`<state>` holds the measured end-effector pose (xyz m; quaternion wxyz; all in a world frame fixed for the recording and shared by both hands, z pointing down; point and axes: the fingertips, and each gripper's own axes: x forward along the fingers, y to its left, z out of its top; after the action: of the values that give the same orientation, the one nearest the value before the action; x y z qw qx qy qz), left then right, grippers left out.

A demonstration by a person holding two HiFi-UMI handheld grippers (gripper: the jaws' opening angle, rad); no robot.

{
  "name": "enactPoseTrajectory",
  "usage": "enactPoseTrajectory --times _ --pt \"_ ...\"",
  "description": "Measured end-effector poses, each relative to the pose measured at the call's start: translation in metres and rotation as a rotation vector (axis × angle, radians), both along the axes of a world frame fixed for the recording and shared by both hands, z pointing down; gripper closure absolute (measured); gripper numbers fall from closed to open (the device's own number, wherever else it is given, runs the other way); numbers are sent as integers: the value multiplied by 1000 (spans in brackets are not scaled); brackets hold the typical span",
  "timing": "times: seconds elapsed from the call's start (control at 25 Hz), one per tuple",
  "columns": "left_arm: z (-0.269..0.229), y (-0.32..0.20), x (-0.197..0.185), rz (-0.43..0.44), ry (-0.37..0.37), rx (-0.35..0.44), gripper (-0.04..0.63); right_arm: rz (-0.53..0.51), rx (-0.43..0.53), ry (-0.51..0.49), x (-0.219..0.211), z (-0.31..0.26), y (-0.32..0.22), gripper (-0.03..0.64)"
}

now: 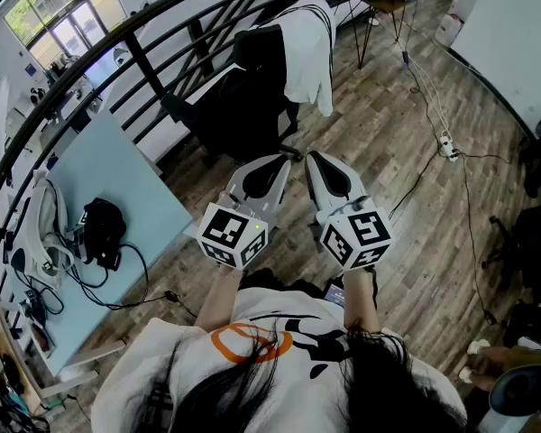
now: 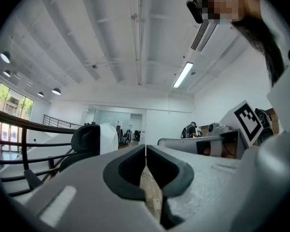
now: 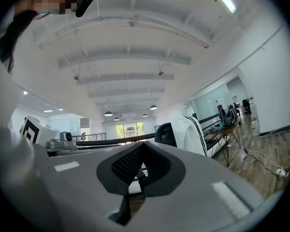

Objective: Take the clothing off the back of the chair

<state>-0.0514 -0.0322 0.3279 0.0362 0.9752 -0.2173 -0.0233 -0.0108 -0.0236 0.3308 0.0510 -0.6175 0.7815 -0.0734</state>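
A white garment [image 1: 308,48] with dark stripes hangs over the back of a black office chair [image 1: 248,106] on the wooden floor ahead of me. My left gripper [image 1: 285,160] and right gripper [image 1: 312,157] are held side by side, level, short of the chair and apart from it. Both are shut with nothing between the jaws. In the left gripper view the shut gripper [image 2: 145,150] points past the chair [image 2: 87,140] and garment [image 2: 108,138] at left. In the right gripper view the shut gripper [image 3: 140,151] has the garment [image 3: 193,135] and chair [image 3: 165,134] at upper right.
A black railing [image 1: 135,57] runs behind the chair. A light blue table [image 1: 108,197] with a black device and cables stands at left. Cables and a power strip [image 1: 448,145] lie on the floor at right. A desk [image 1: 379,3] stands at the back, dark chairs [image 1: 532,242] at the right edge.
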Motion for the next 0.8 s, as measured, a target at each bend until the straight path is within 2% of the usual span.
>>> enactPoseTrajectory --times 0.56,0.8 --pt "2 -8 -3 -25 11 -29 495 -12 -5 -40 5 4 -8 606" --pt "5 -7 4 -24 10 -36 495 -25 6 -24 9 4 -5 575"
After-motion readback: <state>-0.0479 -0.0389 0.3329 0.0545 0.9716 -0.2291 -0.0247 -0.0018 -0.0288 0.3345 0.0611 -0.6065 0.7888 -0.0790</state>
